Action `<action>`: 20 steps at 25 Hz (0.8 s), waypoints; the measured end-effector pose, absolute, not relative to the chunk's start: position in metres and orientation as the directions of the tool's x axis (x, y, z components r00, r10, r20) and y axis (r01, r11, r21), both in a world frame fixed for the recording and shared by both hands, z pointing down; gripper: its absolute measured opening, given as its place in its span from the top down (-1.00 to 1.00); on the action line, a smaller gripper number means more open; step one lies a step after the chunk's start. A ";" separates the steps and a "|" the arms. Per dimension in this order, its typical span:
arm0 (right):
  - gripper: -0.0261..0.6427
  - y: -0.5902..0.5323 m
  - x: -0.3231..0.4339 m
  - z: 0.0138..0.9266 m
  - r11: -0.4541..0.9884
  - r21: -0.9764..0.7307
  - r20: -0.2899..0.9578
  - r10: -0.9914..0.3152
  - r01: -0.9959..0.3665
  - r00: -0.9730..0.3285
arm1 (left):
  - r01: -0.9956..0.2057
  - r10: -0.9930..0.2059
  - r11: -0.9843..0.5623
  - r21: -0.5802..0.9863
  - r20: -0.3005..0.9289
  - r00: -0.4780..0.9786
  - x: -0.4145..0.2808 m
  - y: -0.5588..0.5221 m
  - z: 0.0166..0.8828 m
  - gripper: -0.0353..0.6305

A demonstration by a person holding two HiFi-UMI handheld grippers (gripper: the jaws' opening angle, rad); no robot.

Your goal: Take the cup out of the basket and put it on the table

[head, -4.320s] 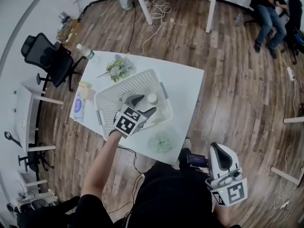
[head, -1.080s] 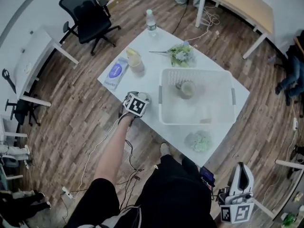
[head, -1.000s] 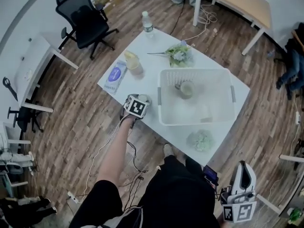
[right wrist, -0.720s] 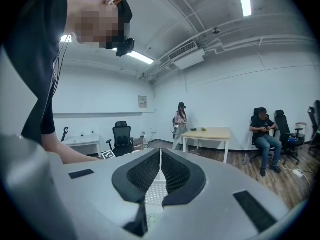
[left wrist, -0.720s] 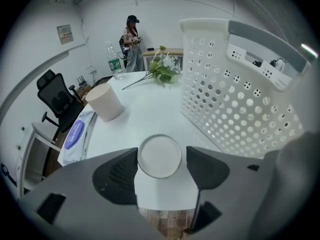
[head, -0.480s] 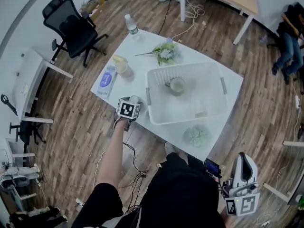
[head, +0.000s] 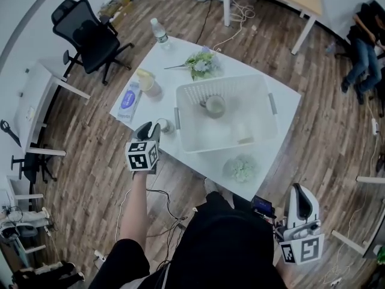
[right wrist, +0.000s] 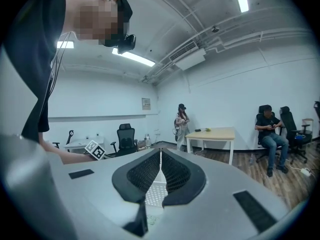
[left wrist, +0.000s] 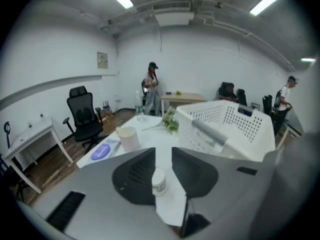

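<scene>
Left gripper (left wrist: 163, 159): jaws partly spread, having just been closing. Nothing is pinched or touched. It is held above the table's (head: 177, 56) near-left edge. The small white cup (head: 163, 126) stands upright at that edge, visible through the jaw gap, just beside the basket's (head: 186, 89) left end. Right gripper (right wrist: 160, 156): jaws pressed together, empty, off the table.

The white plastic basket (head: 204, 90) has rows of little holes. The flat table (head: 178, 55) is white too. The wooden floor (head: 78, 155) is streaky brown.
</scene>
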State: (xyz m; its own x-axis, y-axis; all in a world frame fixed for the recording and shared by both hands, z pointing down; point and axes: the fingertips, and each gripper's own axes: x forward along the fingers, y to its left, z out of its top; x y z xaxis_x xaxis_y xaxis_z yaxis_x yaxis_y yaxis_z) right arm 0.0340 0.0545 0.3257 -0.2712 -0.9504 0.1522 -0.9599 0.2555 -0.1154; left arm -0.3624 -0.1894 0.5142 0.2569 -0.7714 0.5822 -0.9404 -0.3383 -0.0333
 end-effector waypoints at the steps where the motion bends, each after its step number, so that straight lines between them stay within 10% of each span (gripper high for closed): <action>1: 0.84 0.052 0.034 0.326 0.269 -0.117 0.151 -0.947 -0.956 -0.285 | -0.947 -0.814 -0.320 -0.028 0.519 0.260 -0.358 -0.184 0.491 0.65; 8: 0.84 0.035 0.033 0.326 0.375 -0.121 0.124 -0.913 -0.919 -0.389 | -0.905 -0.880 -0.417 0.080 0.213 0.425 -0.287 -0.114 0.372 0.87; 20: 0.84 0.012 0.018 0.321 0.538 -0.130 0.089 -0.830 -0.833 -0.550 | -0.785 -0.786 -0.598 0.163 0.072 0.614 -0.163 -0.031 0.314 0.87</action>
State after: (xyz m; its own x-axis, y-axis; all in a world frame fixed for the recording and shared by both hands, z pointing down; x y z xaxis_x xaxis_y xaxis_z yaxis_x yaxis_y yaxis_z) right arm 0.0183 0.0119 0.3214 -0.5505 -0.8301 0.0889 -0.8327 0.5383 -0.1298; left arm -0.1627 -0.0308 0.3142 0.6139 -0.7861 0.0721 -0.7848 -0.5979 0.1634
